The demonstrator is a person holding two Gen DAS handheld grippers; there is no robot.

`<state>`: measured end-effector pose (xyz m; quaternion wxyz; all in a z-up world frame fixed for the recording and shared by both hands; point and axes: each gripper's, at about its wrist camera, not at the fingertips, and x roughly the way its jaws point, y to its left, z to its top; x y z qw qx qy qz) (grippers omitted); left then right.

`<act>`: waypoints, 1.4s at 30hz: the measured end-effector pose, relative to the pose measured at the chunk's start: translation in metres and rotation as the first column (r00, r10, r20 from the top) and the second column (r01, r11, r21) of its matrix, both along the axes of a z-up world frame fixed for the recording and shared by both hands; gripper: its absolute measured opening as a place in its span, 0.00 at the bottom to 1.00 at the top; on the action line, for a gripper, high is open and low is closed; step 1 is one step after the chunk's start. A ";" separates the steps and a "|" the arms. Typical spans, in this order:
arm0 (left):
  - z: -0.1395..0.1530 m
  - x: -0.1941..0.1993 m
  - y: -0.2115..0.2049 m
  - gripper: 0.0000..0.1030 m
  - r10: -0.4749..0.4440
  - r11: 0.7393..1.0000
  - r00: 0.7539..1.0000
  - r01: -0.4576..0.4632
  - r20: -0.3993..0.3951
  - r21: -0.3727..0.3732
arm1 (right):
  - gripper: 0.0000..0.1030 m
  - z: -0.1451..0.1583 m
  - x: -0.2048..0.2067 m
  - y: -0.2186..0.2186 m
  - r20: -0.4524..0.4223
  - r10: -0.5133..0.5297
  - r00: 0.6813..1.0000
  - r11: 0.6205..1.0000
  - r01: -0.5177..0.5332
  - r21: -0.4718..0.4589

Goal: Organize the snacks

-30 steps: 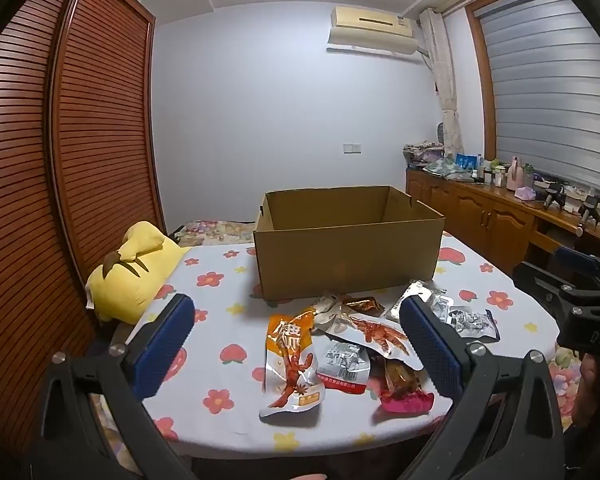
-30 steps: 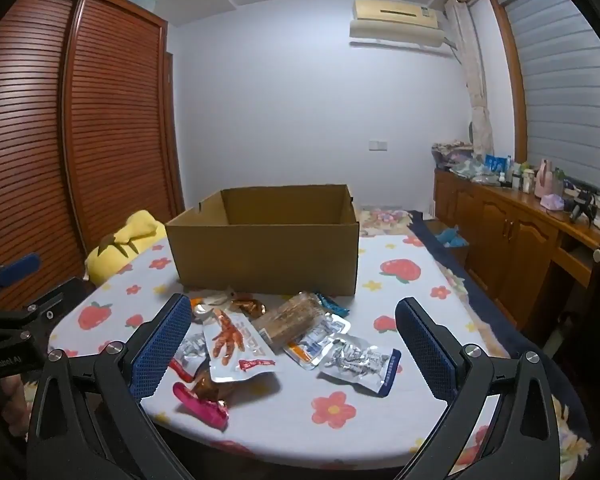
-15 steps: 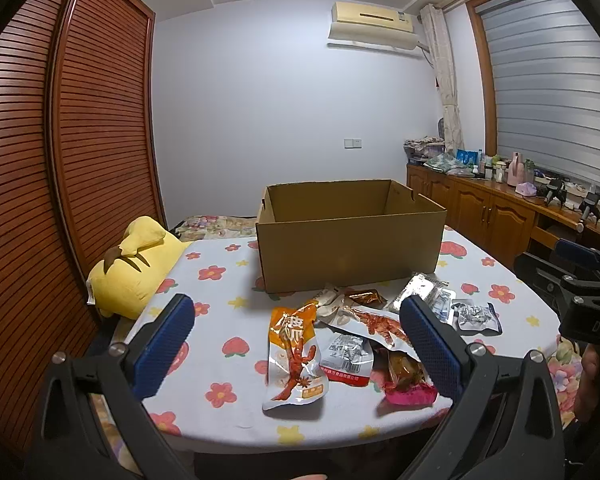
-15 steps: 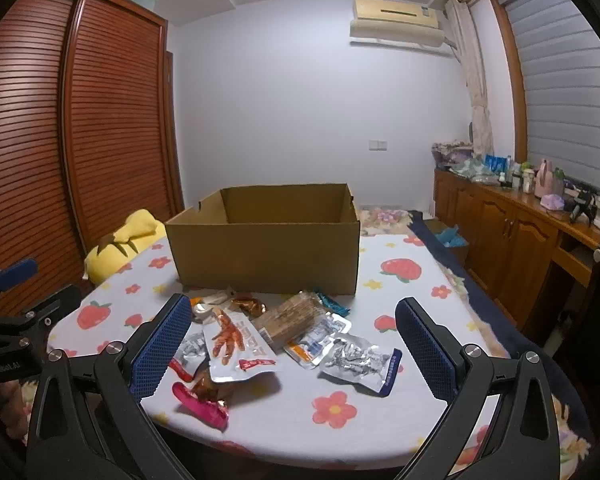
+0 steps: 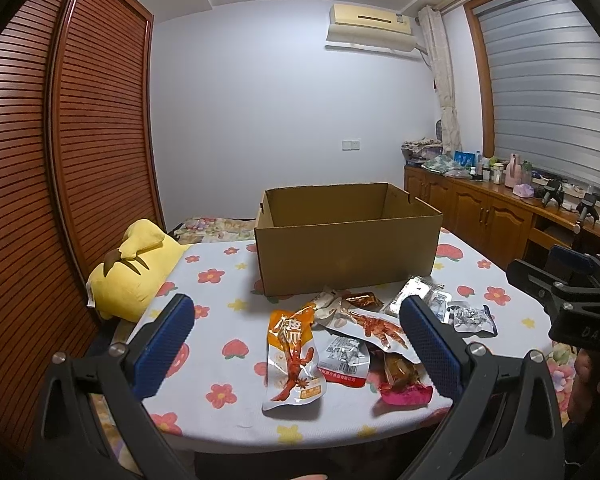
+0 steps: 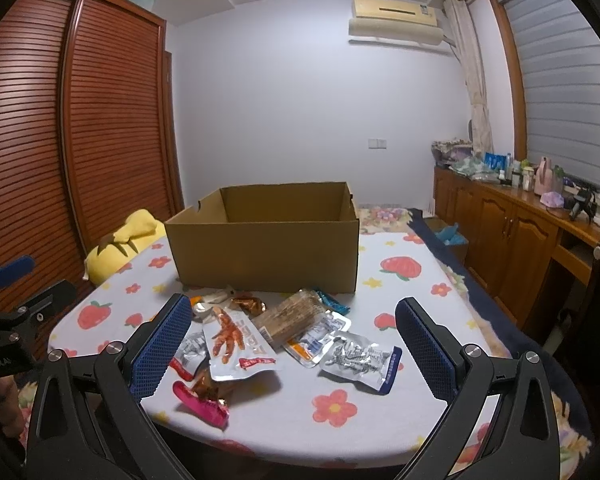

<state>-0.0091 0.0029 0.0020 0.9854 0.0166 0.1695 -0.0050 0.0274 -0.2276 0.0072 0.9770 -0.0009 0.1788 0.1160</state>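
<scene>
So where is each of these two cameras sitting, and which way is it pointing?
Left wrist: rides the left gripper, facing the cardboard box and snack packets; its open blue fingers frame the view, and the right gripper shows at the right edge.
Right wrist: rides the right gripper, facing the same box from further right; the left gripper shows at the left edge.
Shared: box, chicken-feet packet, yellow plush.
</scene>
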 end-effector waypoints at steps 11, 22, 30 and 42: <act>0.006 -0.002 -0.002 1.00 -0.003 1.000 1.000 0.003 0.001 0.004 | 1.00 0.001 0.000 0.001 0.001 0.000 1.000 1.000 0.000 -0.001; 0.007 -0.001 -0.003 1.00 0.001 1.000 1.000 -0.001 0.004 0.004 | 1.00 0.000 0.000 0.000 -0.001 0.001 1.000 1.000 -0.001 -0.002; 0.006 -0.001 -0.002 1.00 0.000 1.000 1.000 0.000 0.001 0.005 | 1.00 0.003 -0.001 -0.001 -0.004 -0.003 1.000 1.000 0.003 -0.001; 0.004 0.000 -0.002 1.00 -0.003 1.000 1.000 0.003 -0.004 0.004 | 1.00 0.003 -0.001 -0.001 -0.004 -0.003 1.000 1.000 0.003 0.000</act>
